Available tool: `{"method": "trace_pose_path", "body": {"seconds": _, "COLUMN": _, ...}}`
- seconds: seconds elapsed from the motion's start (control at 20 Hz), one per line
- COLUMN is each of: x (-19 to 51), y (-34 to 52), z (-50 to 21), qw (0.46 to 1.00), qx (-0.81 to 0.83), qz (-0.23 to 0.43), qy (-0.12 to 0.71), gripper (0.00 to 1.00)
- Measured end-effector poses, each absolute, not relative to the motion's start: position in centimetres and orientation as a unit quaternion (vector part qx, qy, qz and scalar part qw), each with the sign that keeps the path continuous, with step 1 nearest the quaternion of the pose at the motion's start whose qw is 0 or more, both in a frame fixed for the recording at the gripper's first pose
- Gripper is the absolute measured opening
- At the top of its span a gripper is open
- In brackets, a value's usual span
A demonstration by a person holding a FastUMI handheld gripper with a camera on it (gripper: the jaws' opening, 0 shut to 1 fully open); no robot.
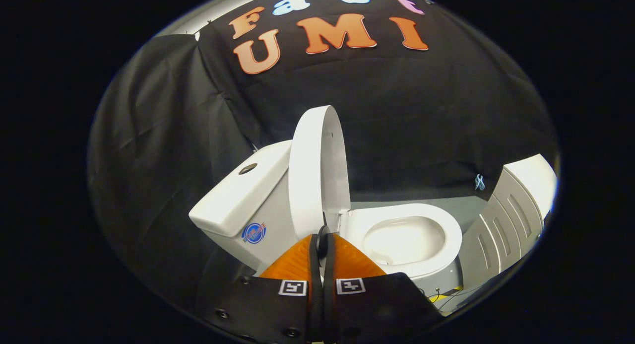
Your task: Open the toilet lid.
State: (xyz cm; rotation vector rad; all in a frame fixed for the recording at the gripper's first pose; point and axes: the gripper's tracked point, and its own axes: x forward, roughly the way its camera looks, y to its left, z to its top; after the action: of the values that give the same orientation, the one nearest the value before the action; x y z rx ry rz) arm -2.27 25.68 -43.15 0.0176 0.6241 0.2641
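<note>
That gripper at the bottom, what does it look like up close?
The gripper has two fingers that narrow to a point, with ribbed sides, pressed together here. Behind them sit dark plates dotted with screws. Each plate carries a square black-and-white marker, one per side. A thin dark cable loops near the tips.

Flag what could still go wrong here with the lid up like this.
1. The lid stands about upright beside the tank; whether it rests against the tank is unclear, so it may drop back onto the seat.
2. The hand-held gripper has its fingers together right at the lid's lower edge; whether they pinch it is unclear. Pulling away could drag the lid forward.
3. A grey panel stands close beside the bowl, so a sideways retreat might clip it.
</note>
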Motion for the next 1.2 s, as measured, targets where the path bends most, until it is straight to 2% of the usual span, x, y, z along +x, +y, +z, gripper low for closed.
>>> {"method": "trace_pose_path", "body": {"seconds": 0.6, "x": -3.1, "y": 33.4, "z": -44.7, "qw": 0.941, "qx": -0.057, "qz": 0.161, "qy": 0.294, "gripper": 0.08}}
{"method": "trace_pose_path", "body": {"seconds": 1.05, "x": -3.3, "y": 34.1, "z": -45.0, "qw": 0.944, "qx": -0.119, "qz": 0.143, "qy": 0.273, "gripper": 0.08}}
{"method": "trace_pose_path", "body": {"seconds": 1.15, "x": -3.4, "y": 34.3, "z": -45.1, "qw": 0.942, "qx": -0.106, "qz": 0.152, "qy": 0.281, "gripper": 0.09}}
{"method": "trace_pose_path", "body": {"seconds": 1.2, "x": -3.7, "y": 34.5, "z": -45.2, "qw": 0.940, "qx": -0.098, "qz": 0.160, "qy": 0.284, "gripper": 0.15}}
